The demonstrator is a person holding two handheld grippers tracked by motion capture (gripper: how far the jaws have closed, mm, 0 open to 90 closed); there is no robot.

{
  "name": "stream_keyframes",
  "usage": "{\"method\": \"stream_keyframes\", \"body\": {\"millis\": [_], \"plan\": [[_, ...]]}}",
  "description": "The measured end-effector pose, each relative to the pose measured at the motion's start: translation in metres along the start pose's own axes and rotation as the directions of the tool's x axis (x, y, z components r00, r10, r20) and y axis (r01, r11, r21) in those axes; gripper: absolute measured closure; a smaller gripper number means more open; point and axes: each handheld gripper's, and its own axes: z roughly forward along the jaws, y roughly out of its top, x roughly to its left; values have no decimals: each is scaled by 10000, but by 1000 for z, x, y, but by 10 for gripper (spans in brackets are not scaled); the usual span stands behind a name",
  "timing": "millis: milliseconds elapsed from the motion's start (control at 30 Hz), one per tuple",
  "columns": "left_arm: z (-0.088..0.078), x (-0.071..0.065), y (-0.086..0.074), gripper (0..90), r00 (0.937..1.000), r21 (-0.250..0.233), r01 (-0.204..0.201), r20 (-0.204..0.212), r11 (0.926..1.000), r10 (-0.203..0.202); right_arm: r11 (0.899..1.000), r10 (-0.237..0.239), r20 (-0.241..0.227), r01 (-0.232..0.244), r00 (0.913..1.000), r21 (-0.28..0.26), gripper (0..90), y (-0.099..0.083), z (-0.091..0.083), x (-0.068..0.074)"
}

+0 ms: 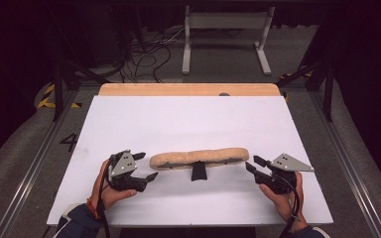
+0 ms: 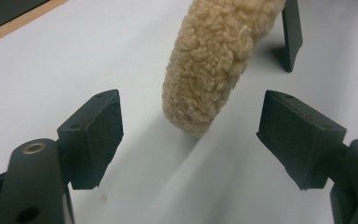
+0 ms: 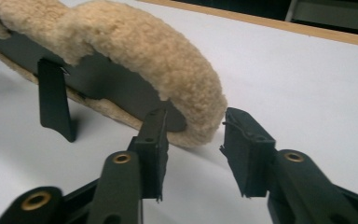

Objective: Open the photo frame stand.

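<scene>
A long tan fleece pad (image 1: 198,157) lies across the white table (image 1: 188,119), with a black backing plate (image 3: 107,84) and a short black stub (image 1: 198,171) under its middle. My left gripper (image 1: 148,165) stands open at the pad's left end. In the left gripper view that rounded fleece end (image 2: 205,79) sits just beyond the wide-apart jaws of the left gripper (image 2: 191,116), untouched. My right gripper (image 1: 252,163) is at the pad's right end. In the right gripper view the fleece tip (image 3: 200,112) lies between the jaws of the right gripper (image 3: 193,128), with a gap at the right pad (image 3: 242,144).
A wooden strip (image 1: 188,89) edges the table's far side. Beyond it on the floor stand a white metal frame (image 1: 225,22) and loose cables (image 1: 149,54). Metal rails (image 1: 34,158) run along both sides of the table.
</scene>
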Motion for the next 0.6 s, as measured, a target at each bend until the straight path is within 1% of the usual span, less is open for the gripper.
{"method": "stream_keyframes", "body": {"millis": [33,167,200,233,300,400,467,500,600], "plan": [[0,0,0,218,10000,-6,4,58,10000,-4,10000,-45,-116,44,9999,-29,623,0,0,0],[1,-1,1,197,10000,39,-4,61,10000,4,9999,-120,-256,117,9996,-108,657,1,0,3],[2,-2,2,196,10000,56,39,47,10000,-40,9998,-159,-211,157,9996,-108,653,2,1,4],[4,-3,3,196,10000,101,57,-12,9999,-56,9999,-124,-214,122,9997,-95,644,2,2,4],[5,-3,3,193,10000,123,94,7,9999,-94,10000,-69,-192,68,9998,-42,643,1,3,4],[8,-6,5,188,10000,187,-36,68,9998,34,10000,-23,-151,22,9999,-66,629,1,2,3],[10,-7,6,187,10000,170,15,98,9999,-16,9999,33,-103,-34,9999,-101,612,1,3,2],[10,-7,6,187,10000,184,-13,48,9998,12,10000,57,-98,-57,9999,-49,597,1,4,2],[10,-8,7,196,10000,208,-15,71,9998,13,10000,95,-142,-95,9999,-9,572,1,7,3]]}}
